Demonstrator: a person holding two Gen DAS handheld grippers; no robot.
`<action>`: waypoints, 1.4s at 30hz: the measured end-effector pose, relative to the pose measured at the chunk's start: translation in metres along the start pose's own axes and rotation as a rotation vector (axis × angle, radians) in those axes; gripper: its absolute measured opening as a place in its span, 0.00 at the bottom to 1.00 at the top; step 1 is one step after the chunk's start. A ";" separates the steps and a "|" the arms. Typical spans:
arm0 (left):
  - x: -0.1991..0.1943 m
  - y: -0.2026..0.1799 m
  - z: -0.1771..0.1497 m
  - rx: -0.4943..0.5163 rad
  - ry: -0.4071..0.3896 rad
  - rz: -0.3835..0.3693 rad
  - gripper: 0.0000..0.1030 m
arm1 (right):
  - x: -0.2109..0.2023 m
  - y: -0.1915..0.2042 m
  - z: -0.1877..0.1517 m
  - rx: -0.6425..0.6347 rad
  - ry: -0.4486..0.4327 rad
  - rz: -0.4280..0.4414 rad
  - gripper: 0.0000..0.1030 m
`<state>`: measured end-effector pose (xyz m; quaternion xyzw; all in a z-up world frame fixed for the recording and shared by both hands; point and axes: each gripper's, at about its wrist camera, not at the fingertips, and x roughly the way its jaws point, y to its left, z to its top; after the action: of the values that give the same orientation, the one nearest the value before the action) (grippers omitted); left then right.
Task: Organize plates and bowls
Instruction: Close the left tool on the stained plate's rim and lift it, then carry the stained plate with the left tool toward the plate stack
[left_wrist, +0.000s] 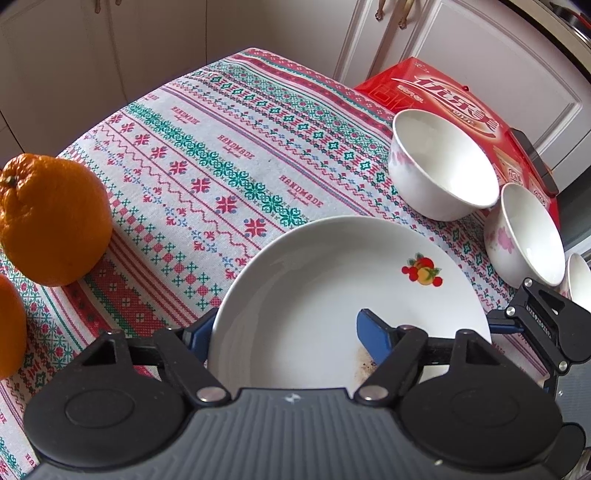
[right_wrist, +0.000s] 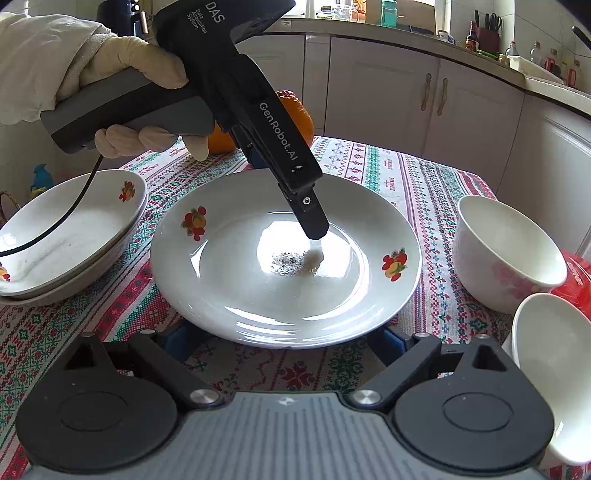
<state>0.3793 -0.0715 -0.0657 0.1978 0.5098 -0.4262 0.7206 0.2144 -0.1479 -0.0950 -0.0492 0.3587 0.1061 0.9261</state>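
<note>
On the surface (right_wrist: 424, 177): round white ceramic plate with fruit decals (right_wrist: 236, 291), centre.
Left claw (left_wrist: 291, 332): your fingers straddle the plate rim, pinching it.
Right claw (right_wrist: 284, 341): spread, under the near rim.
Risk: glazed rim may slip, knocking the white ceramic bowls (right_wrist: 506, 251).

Cream glove (right_wrist: 122, 70); black-grey tongs (right_wrist: 314, 236), blue pads (left_wrist: 373, 334), white "GenRobot.AI" lettering, black cable (right_wrist: 55, 225).
</note>
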 end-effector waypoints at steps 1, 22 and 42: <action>0.000 0.000 0.000 -0.001 0.000 -0.001 0.73 | 0.000 0.000 0.000 0.001 0.001 0.001 0.94; -0.008 -0.006 -0.007 0.023 0.008 -0.003 0.74 | -0.008 -0.001 0.004 -0.001 -0.003 0.019 0.92; -0.095 -0.025 -0.060 -0.064 -0.127 0.071 0.74 | -0.054 0.030 0.020 -0.127 -0.063 0.095 0.92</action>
<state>0.3133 -0.0032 -0.0003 0.1651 0.4693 -0.3955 0.7720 0.1818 -0.1236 -0.0447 -0.0873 0.3238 0.1737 0.9259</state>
